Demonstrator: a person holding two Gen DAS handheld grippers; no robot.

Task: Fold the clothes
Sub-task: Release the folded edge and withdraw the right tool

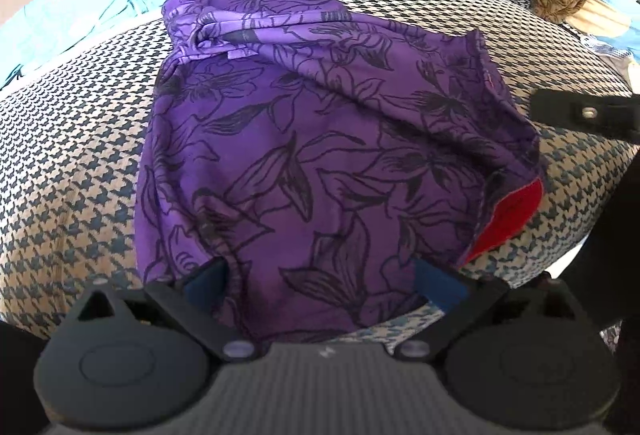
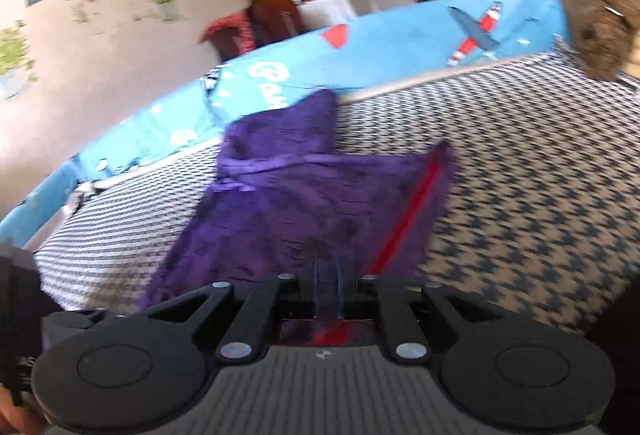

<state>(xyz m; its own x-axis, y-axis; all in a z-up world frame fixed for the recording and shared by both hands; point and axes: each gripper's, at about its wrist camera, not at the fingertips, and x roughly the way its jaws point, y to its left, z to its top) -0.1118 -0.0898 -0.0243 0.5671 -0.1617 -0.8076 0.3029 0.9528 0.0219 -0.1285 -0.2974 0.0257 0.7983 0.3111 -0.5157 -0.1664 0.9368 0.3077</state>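
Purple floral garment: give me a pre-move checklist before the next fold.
1. Right gripper shut on the purple floral garment: ok.
2. Left gripper open, blue fingers straddling the near hem: ok.
3. Garment flat: not ok, bunched at the far end.
4. Red lining tucked away: not ok, showing at the right edge.
5. Houndstooth cloth beside the garment clear: ok.
6. Right view sharp: not ok, blurred.

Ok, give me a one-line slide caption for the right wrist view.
Right hand-held gripper shut on the purple floral garment's red-lined edge, lifting it above the houndstooth cloth.
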